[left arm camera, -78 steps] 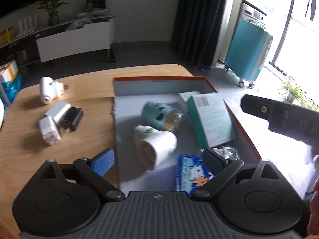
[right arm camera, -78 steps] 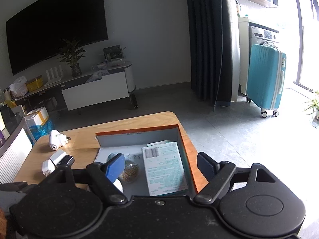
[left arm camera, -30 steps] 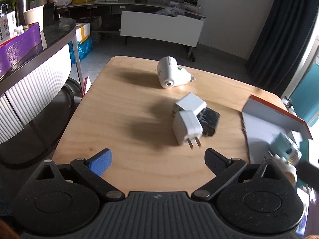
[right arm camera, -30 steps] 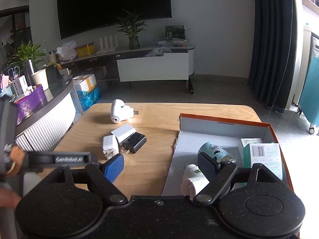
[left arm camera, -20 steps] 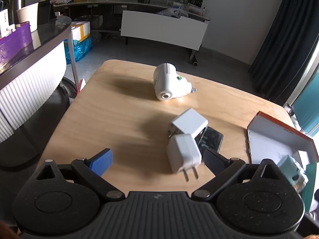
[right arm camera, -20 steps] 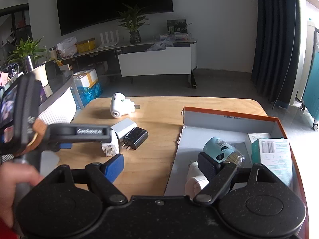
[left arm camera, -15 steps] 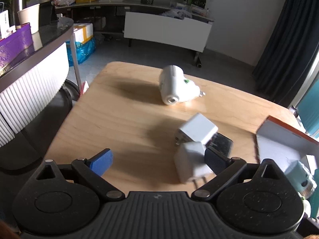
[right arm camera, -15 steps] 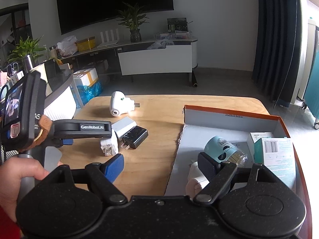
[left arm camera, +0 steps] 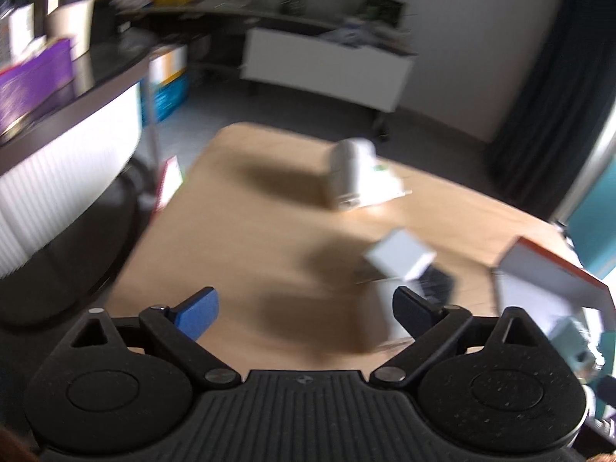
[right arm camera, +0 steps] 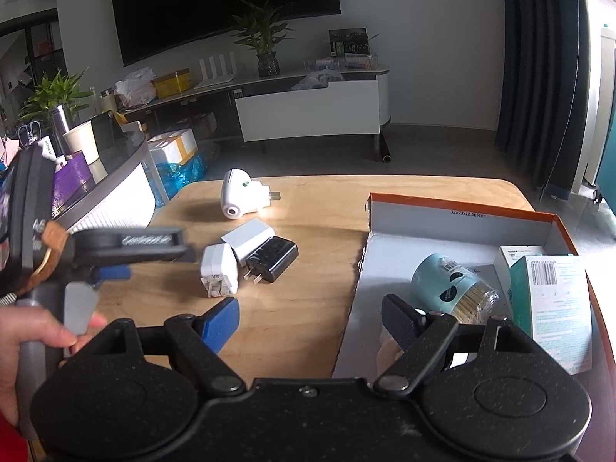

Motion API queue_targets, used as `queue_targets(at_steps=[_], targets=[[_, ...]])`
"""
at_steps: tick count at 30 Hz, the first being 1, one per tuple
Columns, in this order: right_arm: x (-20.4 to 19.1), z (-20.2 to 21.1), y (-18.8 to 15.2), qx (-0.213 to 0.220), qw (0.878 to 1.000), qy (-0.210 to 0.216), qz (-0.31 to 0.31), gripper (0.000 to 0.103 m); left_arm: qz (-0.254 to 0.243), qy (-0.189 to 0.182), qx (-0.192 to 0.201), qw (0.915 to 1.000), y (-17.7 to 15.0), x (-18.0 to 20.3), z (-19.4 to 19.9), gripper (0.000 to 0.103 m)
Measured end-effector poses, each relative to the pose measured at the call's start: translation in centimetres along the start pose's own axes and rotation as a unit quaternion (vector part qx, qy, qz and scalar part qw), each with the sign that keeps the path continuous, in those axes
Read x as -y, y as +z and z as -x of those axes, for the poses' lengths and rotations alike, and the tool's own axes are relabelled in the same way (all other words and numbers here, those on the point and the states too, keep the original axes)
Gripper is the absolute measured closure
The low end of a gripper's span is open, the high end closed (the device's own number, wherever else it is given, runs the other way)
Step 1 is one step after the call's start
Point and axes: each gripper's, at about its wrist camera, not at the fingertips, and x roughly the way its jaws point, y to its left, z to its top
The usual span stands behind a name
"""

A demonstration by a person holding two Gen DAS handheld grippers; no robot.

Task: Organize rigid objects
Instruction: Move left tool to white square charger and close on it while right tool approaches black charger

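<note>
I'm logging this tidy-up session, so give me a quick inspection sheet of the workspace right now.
Surface: wooden table, bare between items.
Job's things: three chargers out: white charger, flat white charger, black charger; round white plug apart. Orange-rimmed box holds teal canister and teal carton.
Clutter: nothing seen.
Grippers: left gripper near the chargers, open; right gripper open, empty.
Cables: nothing seen.
Surroundings: TV, potted plant.

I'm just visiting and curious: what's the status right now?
Left gripper open, beside white charger. Right gripper open, empty. Box part filled. Nothing in the way.
</note>
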Motion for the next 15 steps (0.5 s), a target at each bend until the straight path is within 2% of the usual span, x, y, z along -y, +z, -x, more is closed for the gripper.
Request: queue_targets(at_steps=[2, 5, 10, 12, 15], targets=[[0.1, 0.1, 0.1, 0.001, 1.0, -0.002, -0.001, 0.007, -0.028, -0.001, 0.003, 0.9996, 0.1, 1.8, -0.4, 0.002], [0.4, 0.4, 0.2, 0.004, 1.0, -0.006, -0.002, 0.007, -0.062, 0.029, -0.01, 0.9976, -0.5, 3.0, -1.6, 0.003], [1.0, 0.5, 0.2, 0.006, 1.0, -0.009, -0.007, 0.007, -0.037, 0.046, -0.011, 0.9982, -1.2, 0.1, -0.9, 0.003], [1.0, 0.4, 0.2, 0.006, 1.0, -0.007, -0.01, 0.007, -0.027, 0.063, -0.004, 0.9976, -1.0, -1.3, -0.3, 0.002], [0.7, 0.2, 0.1, 0.004, 1.0, -0.001, -0.011, 0.007, 0.011, 0.073, -0.005, 0.9973, -0.9, -3.8, 0.2, 0.002]])
